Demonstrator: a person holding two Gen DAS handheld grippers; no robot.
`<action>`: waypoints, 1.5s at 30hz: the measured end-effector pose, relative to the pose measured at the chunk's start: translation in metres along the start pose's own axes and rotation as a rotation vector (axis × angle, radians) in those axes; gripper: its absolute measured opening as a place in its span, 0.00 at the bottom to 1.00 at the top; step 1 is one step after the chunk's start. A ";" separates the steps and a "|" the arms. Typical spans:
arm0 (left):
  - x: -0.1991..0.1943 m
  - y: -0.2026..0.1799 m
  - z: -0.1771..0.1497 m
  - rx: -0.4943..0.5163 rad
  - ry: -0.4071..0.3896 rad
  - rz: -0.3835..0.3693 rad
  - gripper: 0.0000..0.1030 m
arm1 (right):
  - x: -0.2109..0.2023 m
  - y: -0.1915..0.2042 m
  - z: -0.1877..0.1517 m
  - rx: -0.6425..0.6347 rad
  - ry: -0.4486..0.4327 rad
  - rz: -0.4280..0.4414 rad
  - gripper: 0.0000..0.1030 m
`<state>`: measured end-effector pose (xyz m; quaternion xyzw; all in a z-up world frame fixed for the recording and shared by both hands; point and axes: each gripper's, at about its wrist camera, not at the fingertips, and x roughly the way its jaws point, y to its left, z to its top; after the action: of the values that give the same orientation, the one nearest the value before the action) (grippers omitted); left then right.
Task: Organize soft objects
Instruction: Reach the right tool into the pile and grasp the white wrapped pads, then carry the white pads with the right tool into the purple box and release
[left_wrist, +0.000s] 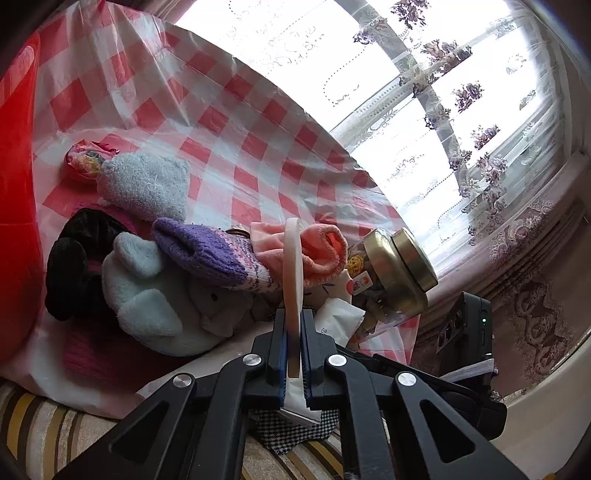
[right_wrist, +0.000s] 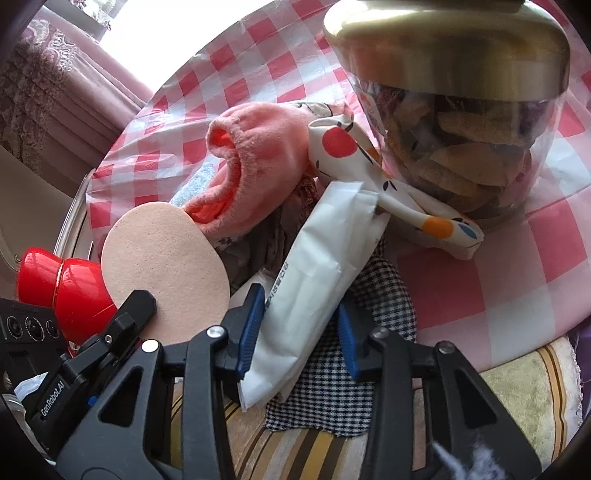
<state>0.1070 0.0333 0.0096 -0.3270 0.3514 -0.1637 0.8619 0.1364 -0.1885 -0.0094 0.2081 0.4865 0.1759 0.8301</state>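
My left gripper holds its jaws clamped on one thin round beige sponge pad, lifted edge-on, presumably for sorting. My right gripper straddles one white paper packet, jaws not visibly pressing. Beyond, on the checked surface: one pink fleece sock, one gold-lidded jar.

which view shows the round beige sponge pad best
The right wrist view: the round beige sponge pad shows its whole flat face there, gripped at its lower edge by the left claw. The left wrist view shows the pad only edge-on, a thin pale strip clamped in the claw.
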 end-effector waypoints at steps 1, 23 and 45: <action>-0.002 -0.002 -0.001 0.005 -0.003 -0.001 0.06 | -0.004 0.000 -0.001 -0.003 -0.005 0.004 0.38; 0.000 -0.087 -0.038 0.094 0.096 -0.100 0.06 | -0.117 -0.056 -0.018 0.039 -0.139 0.067 0.29; 0.232 -0.281 -0.195 0.202 0.803 -0.193 0.06 | -0.234 -0.315 -0.077 0.123 -0.090 -0.538 0.29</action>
<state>0.1159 -0.3789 -0.0202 -0.1826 0.6091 -0.3916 0.6650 -0.0122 -0.5596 -0.0341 0.1291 0.4967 -0.0899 0.8536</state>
